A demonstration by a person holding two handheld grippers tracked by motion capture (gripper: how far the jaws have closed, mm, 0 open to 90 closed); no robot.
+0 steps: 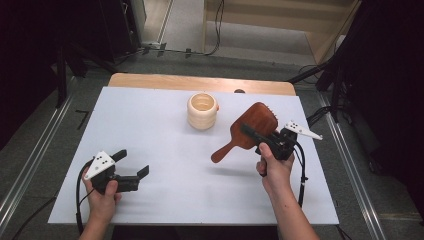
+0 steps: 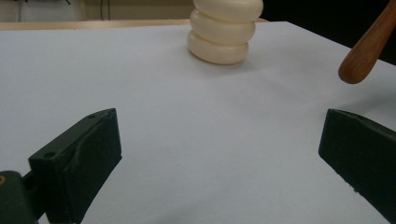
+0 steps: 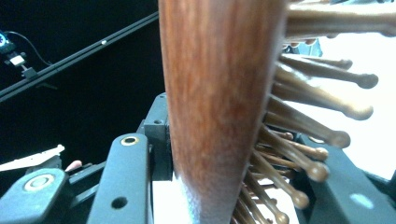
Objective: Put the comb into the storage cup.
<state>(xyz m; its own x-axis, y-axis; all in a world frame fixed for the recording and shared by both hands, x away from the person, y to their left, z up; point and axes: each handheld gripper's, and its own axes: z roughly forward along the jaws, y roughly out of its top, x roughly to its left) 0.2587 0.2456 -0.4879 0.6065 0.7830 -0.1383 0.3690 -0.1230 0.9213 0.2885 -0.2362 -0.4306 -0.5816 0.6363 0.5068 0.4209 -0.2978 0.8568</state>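
A white table (image 1: 165, 150) sits before me, a cream cup (image 1: 202, 111) upright near its far edge. My right gripper (image 1: 261, 136) is clamped on a wooden brush (image 1: 247, 130), lifted off the surface right of the cup. My left gripper (image 1: 134, 163) hovers low, jaws wide apart.

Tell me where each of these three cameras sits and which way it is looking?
High view: above the person's side, looking forward and down on the white table; both forearms, left gripper, right gripper show.
Left gripper view: rides the left gripper, looking low across the table between open jaws.
Right gripper view: rides the right gripper, jaws clamping the hairbrush.
Shared: high and left views both show the cream cup and brush handle.
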